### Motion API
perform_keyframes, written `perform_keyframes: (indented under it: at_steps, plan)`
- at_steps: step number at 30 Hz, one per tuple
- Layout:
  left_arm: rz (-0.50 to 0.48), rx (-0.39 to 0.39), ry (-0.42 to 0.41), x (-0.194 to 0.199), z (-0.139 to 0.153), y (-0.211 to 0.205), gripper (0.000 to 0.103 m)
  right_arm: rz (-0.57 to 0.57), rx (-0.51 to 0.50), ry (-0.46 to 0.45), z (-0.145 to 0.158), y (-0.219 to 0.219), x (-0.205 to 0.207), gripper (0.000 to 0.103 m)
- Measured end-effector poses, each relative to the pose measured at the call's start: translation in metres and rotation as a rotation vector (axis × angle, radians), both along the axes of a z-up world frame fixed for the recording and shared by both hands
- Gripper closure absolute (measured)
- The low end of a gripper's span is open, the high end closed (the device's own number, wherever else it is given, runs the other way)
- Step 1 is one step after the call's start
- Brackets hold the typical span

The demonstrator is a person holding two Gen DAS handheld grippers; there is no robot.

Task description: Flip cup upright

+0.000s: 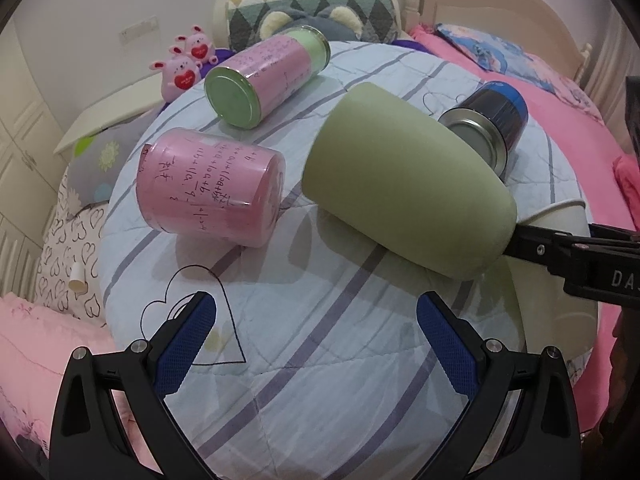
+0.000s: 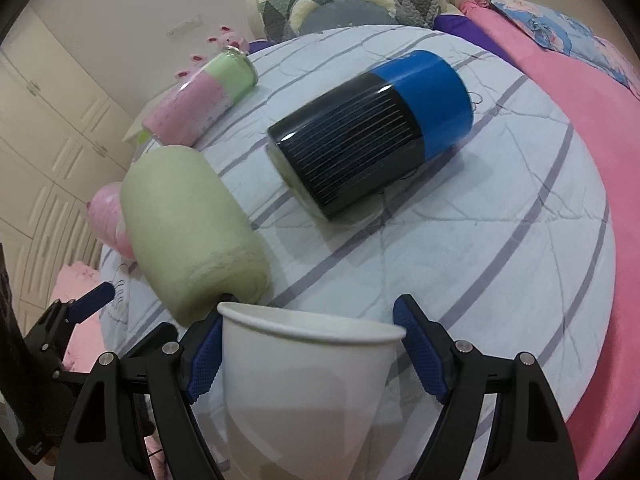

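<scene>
A white paper cup [image 2: 304, 384] stands mouth-up between the fingers of my right gripper [image 2: 308, 354], on the striped quilt [image 2: 500, 240]. The jaws stand wide, and I cannot tell whether the pads touch the cup. In the left wrist view only a sliver of the cup [image 1: 564, 216] shows behind a green cup [image 1: 404, 184] lying on its side, with the right gripper's fingers [image 1: 536, 244] reaching in from the right. My left gripper [image 1: 316, 328] is open and empty above the quilt's near part.
Lying on the quilt are a pink-wrapped roll [image 1: 212, 188], a pink-and-green can [image 1: 264, 80] and a black-and-blue can [image 2: 372, 132]. A patterned pillow [image 1: 312, 8] and plush toys [image 1: 184, 64] sit at the back. Pink bedding [image 2: 600, 160] lies right.
</scene>
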State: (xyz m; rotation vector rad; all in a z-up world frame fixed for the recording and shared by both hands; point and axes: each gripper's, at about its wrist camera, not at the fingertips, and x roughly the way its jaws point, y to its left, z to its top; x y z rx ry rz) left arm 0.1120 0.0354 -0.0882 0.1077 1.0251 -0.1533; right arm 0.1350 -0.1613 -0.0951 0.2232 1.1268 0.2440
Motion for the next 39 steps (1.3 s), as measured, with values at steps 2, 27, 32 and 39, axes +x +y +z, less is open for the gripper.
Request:
perform_keyframes:
  at_steps: [2,27,32,39]
  plan:
    - [0.004,-0.007,0.003,0.000,0.000,0.001,0.001,0.012,0.003,-0.017,0.002,0.000,-0.002,0.029]
    - [0.018,-0.021,-0.011,-0.010,0.008,-0.004,0.001,0.025,-0.106,-0.281,0.041,-0.008,-0.015,0.028]
    - [0.021,-0.012,-0.010,-0.012,0.009,-0.003,0.001,0.023,-0.105,-0.330,0.033,-0.008,-0.022,0.028]
    - [0.037,-0.007,-0.021,-0.023,0.012,-0.001,0.001,0.020,-0.146,-0.404,0.039,-0.004,-0.048,0.028]
